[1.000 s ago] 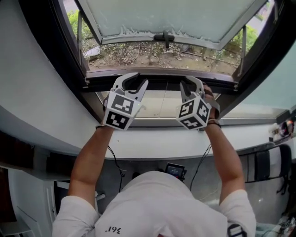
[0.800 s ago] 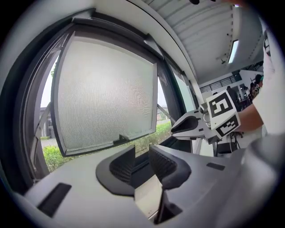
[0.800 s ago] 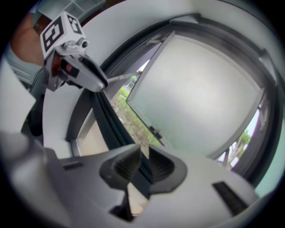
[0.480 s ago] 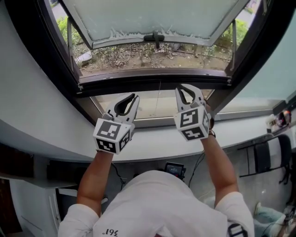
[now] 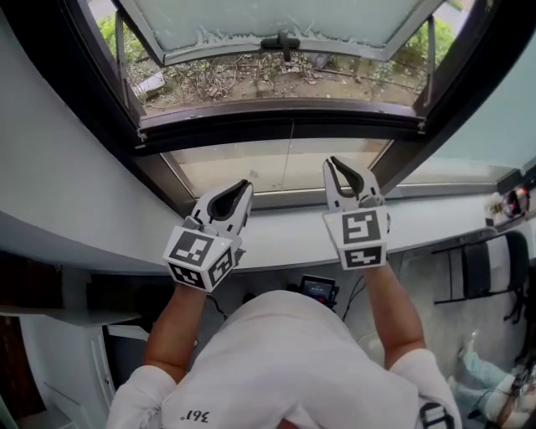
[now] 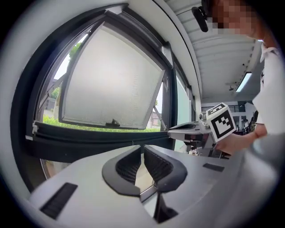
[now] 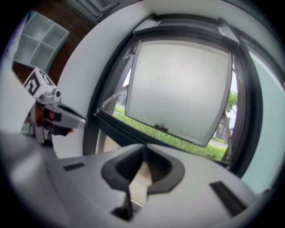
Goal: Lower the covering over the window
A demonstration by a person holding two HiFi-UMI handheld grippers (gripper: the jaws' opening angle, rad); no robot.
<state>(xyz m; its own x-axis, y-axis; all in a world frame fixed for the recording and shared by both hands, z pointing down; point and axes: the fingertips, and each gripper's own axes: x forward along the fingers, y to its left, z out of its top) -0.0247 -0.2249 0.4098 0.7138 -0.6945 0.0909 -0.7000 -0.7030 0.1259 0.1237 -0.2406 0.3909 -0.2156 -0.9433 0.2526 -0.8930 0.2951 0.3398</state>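
The window has a frosted sash (image 5: 276,18) tilted outward, with a dark handle (image 5: 280,42) on its lower edge. A dark horizontal bar (image 5: 276,126) crosses the frame below it, above a pale lower pane (image 5: 251,167). I cannot make out a blind or shade. My left gripper (image 5: 244,186) and right gripper (image 5: 333,162) hover over the white sill (image 5: 276,230), short of the bar and touching nothing. Both pairs of jaws have just been closing and their tips now meet with nothing between them, as the left gripper (image 6: 142,149) and right gripper (image 7: 143,149) views show.
Grass and bare ground (image 5: 251,80) lie outside under the sash. A dark chair (image 5: 481,268) stands at the right below the sill, and a small device (image 5: 318,289) sits beneath the ledge. White wall (image 5: 75,184) curves round the frame. A white cubby shelf (image 7: 40,42) hangs at the left.
Both grippers have drawn back from the dark bar toward the person and now sit over the sill. Their jaws have closed from part open to tips together, and both have rolled.
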